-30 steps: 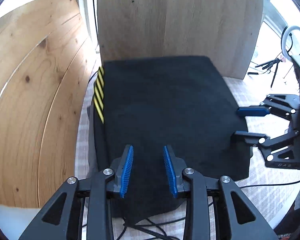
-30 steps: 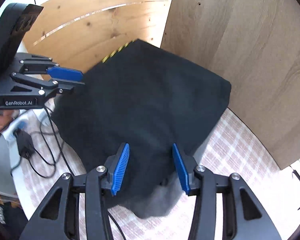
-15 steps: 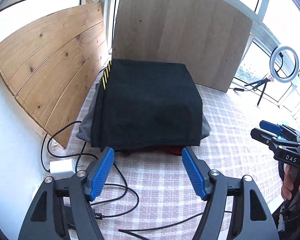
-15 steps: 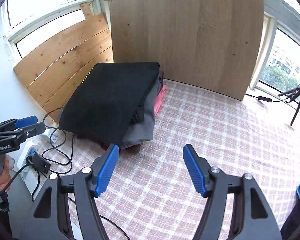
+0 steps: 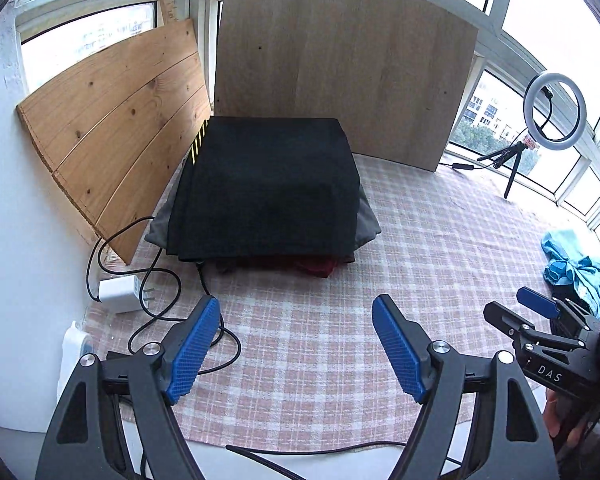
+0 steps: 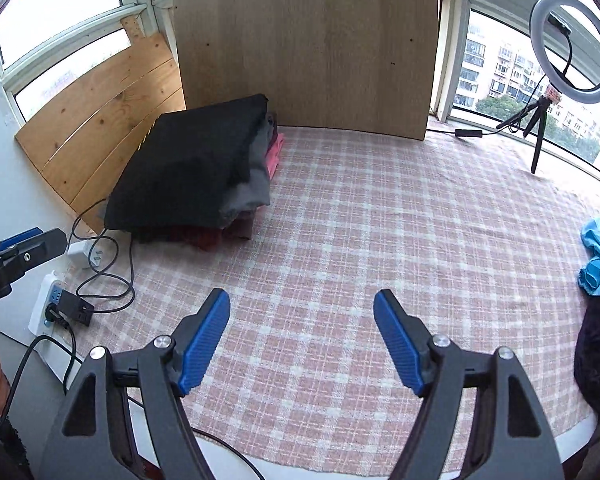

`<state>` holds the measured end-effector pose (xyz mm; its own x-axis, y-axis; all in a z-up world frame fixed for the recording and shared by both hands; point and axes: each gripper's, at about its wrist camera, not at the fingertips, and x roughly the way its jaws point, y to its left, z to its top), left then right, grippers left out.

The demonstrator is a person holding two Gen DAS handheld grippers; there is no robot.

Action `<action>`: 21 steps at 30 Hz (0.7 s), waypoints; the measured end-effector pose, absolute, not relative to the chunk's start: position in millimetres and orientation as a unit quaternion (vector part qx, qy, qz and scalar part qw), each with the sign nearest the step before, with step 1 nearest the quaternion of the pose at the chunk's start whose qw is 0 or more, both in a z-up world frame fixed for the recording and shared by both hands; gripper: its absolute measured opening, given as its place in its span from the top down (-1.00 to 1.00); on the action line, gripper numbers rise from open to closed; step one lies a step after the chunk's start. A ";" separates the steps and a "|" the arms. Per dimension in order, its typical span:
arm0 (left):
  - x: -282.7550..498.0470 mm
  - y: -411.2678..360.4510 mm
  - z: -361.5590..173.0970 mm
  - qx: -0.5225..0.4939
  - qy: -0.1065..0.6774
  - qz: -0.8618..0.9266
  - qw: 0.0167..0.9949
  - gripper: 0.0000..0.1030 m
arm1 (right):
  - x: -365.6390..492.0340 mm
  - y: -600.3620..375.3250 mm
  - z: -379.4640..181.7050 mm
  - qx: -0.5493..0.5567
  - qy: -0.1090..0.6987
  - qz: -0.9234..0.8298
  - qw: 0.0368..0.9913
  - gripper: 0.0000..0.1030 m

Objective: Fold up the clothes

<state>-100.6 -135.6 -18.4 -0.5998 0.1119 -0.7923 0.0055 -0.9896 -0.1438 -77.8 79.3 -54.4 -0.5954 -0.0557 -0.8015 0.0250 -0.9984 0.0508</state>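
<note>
A table (image 5: 440, 216) covered with a pink and white checked cloth stands in a corner with large windows. At its far left corner lies the stack of folded clothes (image 5: 268, 188): a black garment on top, flat and almost square, with short yellow stripes along its left edge, then a grey piece, a pink one and a dark red one at the bottom. The stack is close to two wooden boards, a knotty pine board (image 5: 116, 128) at the left and a smooth pale board (image 5: 340, 72) behind.

Both grippers are well apart from the stack, over bare cloth. The left gripper (image 5: 296, 344) has its blue ribbed fingers (image 5: 192, 350) wide apart, with nothing between them; its jaws have just been opening. The right gripper (image 6: 302, 340) shows the same, open and empty, jaws just opening. On its black body the letters "DAS" are readable in the left view.

At the right edge lies a crumpled light blue garment (image 5: 572, 260). A white charger (image 5: 118, 294) with black cable lies left of the stack, and a ring light (image 6: 572, 48) on a small tripod stands by the window.
</note>
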 end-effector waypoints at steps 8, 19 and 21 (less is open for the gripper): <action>-80.0 -122.5 -22.6 -0.453 -0.071 0.887 0.048 -0.49 | -52.3 93.8 -55.5 0.443 -0.028 -0.896 0.003 -0.43; -59.3 -111.2 -6.3 -0.447 -0.068 0.890 0.065 -0.49 | -48.4 85.0 -49.2 0.434 -0.011 -0.901 0.023 -0.43; -57.5 -113.7 -5.5 -0.446 -0.072 0.890 0.060 -0.49 | -49.1 83.7 -49.1 0.434 -0.008 -0.900 0.025 -0.43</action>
